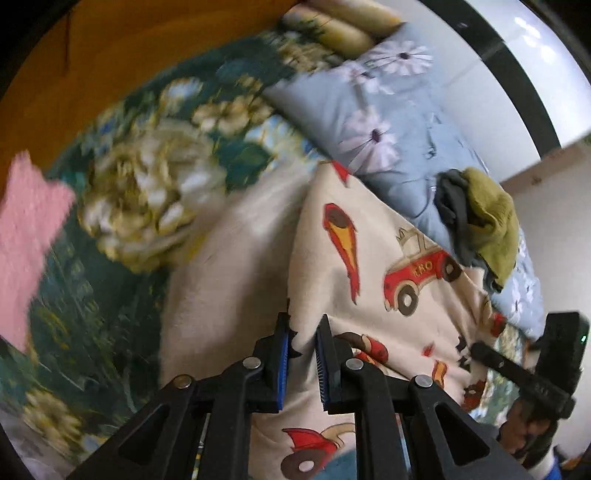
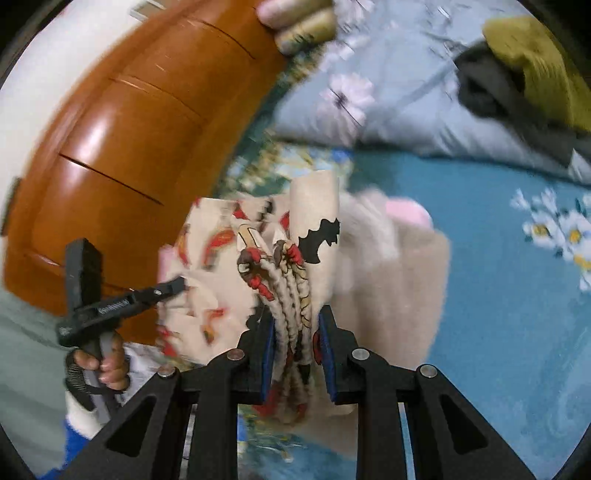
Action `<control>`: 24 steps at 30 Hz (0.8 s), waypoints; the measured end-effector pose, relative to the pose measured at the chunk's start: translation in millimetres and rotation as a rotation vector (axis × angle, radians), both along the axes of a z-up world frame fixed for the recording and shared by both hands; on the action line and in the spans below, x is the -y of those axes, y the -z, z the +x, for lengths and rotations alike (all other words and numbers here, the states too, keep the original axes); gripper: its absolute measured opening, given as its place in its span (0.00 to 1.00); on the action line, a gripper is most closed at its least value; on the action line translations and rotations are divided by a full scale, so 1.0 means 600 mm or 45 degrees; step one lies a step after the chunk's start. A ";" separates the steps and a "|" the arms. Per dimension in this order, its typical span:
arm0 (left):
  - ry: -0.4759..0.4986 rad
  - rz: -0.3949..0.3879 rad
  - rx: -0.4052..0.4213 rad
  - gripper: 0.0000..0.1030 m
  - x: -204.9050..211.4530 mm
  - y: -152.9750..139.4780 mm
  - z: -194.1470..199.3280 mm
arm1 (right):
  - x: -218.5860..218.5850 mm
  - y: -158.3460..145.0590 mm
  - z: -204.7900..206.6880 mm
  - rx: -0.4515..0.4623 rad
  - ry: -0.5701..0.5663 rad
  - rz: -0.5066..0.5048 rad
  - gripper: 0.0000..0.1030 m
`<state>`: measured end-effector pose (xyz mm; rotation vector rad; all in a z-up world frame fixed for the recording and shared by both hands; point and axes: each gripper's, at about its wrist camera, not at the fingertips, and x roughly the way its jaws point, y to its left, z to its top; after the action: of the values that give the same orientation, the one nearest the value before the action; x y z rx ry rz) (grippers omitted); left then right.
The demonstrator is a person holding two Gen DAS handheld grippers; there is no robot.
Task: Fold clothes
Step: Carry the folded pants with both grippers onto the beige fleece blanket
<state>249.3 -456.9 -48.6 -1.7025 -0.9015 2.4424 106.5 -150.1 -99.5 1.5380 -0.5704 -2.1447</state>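
Observation:
A cream garment printed with red cars hangs over the bed, stretched between both grippers. In the left wrist view my left gripper has the garment's edge between its blue pads, which press on it. The right gripper reaches in from the right and grips the same cloth. In the right wrist view my right gripper is shut on several bunched folds of the garment. The left gripper pinches the garment's left edge there, held by a hand.
A plain beige cloth and a pink cloth lie on the teal floral bedspread. A blue-grey flowered quilt carries an olive and dark grey pile of clothes. An orange wooden headboard stands behind, with pillows against it.

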 end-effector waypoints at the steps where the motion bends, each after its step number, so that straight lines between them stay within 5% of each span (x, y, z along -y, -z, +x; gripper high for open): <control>1: -0.024 0.046 -0.014 0.18 0.005 0.010 0.003 | -0.001 0.011 -0.001 0.019 0.018 0.012 0.23; 5: -0.106 0.215 -0.066 0.27 0.026 0.023 0.016 | -0.015 0.025 0.003 0.059 0.070 0.026 0.27; 8: -0.131 0.124 -0.104 0.36 0.025 -0.007 0.038 | -0.018 0.005 0.001 0.015 0.053 0.053 0.28; 16: -0.098 -0.073 -0.276 0.37 -0.022 -0.078 0.094 | -0.021 -0.073 0.051 -0.255 0.069 0.232 0.28; 21: -0.024 -0.168 -0.333 0.37 -0.079 -0.076 0.113 | 0.062 -0.083 0.095 -0.371 -0.162 0.272 0.28; 24: -0.056 -0.179 -0.281 0.37 -0.080 -0.044 0.124 | 0.092 -0.061 0.115 -0.381 -0.255 0.291 0.28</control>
<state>323.6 -408.9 -22.2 -1.4232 -0.7665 2.7134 175.3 -205.3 -63.1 1.2832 -0.0700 -2.2811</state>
